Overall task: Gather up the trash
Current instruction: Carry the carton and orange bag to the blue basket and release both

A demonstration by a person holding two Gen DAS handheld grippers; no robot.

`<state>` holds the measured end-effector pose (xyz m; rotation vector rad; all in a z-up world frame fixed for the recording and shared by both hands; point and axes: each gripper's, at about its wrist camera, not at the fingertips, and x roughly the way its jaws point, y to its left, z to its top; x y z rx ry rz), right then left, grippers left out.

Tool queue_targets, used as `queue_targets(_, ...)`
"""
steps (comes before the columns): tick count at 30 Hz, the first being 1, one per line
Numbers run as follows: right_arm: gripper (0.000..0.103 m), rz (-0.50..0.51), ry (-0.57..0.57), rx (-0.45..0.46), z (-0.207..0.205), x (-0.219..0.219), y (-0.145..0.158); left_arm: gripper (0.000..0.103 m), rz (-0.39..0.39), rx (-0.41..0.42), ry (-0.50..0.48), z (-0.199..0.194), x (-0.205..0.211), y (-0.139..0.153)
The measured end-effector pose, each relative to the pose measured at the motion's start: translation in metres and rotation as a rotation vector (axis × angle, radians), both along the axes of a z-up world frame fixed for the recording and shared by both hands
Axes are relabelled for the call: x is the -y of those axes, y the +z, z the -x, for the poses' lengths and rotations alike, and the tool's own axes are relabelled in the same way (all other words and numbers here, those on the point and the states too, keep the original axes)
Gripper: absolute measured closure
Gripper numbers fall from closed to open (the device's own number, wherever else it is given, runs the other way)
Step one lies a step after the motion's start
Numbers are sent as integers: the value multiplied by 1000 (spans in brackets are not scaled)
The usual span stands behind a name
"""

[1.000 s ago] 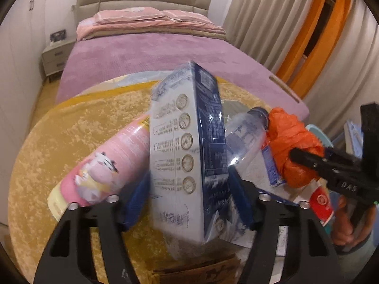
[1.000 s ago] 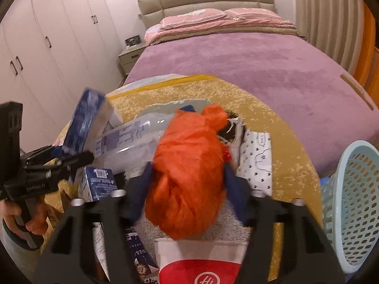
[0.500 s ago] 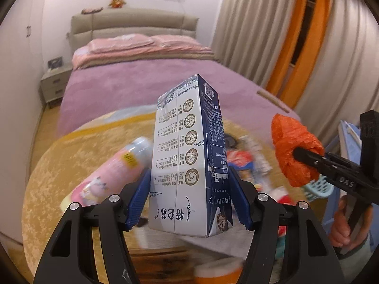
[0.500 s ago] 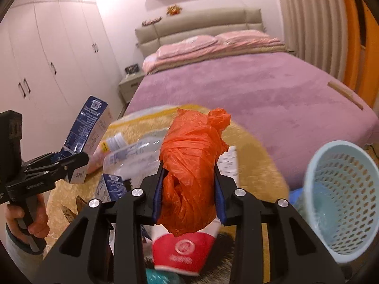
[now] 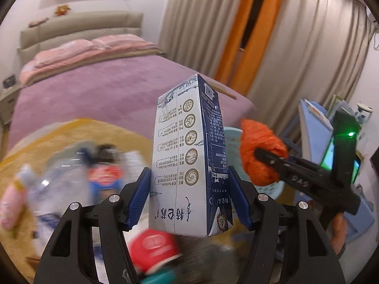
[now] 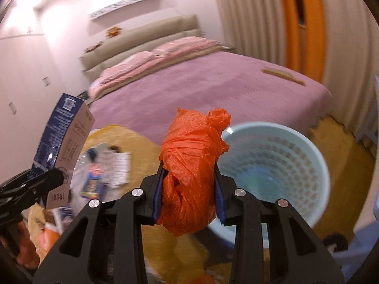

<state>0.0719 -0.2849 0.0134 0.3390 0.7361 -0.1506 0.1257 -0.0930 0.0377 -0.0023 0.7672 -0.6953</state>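
Note:
My left gripper (image 5: 189, 201) is shut on a blue and white milk carton (image 5: 189, 156) and holds it upright in the air; the carton also shows at the left of the right wrist view (image 6: 61, 149). My right gripper (image 6: 189, 189) is shut on a knotted orange plastic bag (image 6: 191, 170), held just left of and above a light blue mesh wastebasket (image 6: 279, 165). The orange bag also shows in the left wrist view (image 5: 260, 151), with the basket's rim (image 5: 231, 133) partly hidden behind the carton.
Blurred trash lies on the round yellow rug (image 5: 71, 137): a clear plastic bottle (image 5: 47, 184), a pink bottle (image 5: 9, 208), a red and white cup (image 5: 154, 246), paper packets (image 6: 113, 168). A purple bed (image 6: 201, 87) stands behind. Curtains (image 5: 296, 47) and a blue rack (image 5: 315, 132) are at the right.
Both grippers have lifted off the rug and swung right with their loads. The wastebasket now sits much larger and closer under the orange bag.

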Motion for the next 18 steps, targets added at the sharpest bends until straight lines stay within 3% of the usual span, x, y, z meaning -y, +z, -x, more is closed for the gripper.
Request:
queue_targets(7,71,-51,-144,-126,7,60,-48,41,-32,-64,-83,-6,79,-36)
queue_targets(14,70,-78,-179,-193,4,82,-78,41,-78,-132,-111,-16,131,-82)
queue_targets(18,57,-100,-185,-202,6,87,-85,39,-102,-138,-111,-19,137,-89)
